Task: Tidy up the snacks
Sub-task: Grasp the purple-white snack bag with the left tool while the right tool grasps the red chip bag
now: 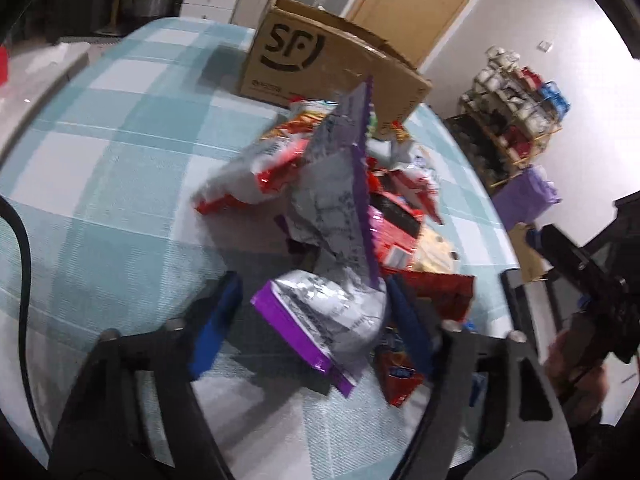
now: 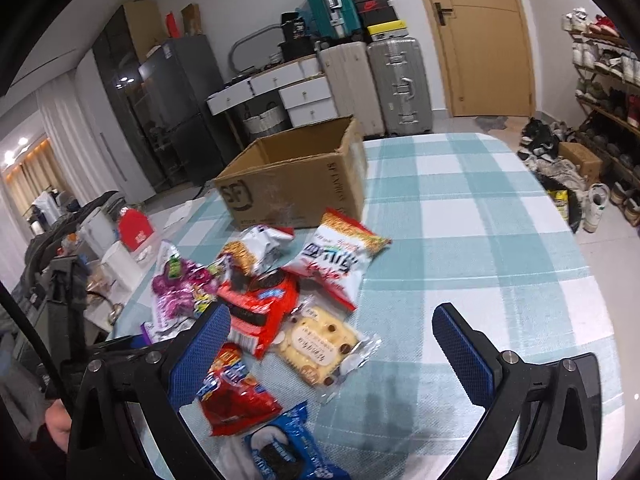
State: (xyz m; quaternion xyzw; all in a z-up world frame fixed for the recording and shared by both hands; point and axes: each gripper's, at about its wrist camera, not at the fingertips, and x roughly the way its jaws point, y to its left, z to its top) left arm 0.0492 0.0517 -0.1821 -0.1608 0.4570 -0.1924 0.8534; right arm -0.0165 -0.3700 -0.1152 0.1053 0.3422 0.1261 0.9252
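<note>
A pile of snack packets lies on the checked table. In the left wrist view my left gripper [image 1: 316,312] has its blue fingers on both sides of a purple and silver snack bag [image 1: 336,240], which stands tilted up above the cloth. Red packets [image 1: 280,168] lie behind it. The open cardboard box [image 1: 320,60] stands beyond the pile. In the right wrist view my right gripper [image 2: 332,344] is open and empty above a biscuit packet [image 2: 320,344] and a red packet [image 2: 260,308]. The box [image 2: 296,176] sits at the table's far side.
The table has a teal and white checked cloth [image 2: 460,216]. A blue packet [image 2: 280,448] lies near the front edge. Suitcases [image 2: 396,84] and a door stand behind. A shoe rack [image 2: 608,80] is at the right. White containers [image 2: 120,256] stand left of the table.
</note>
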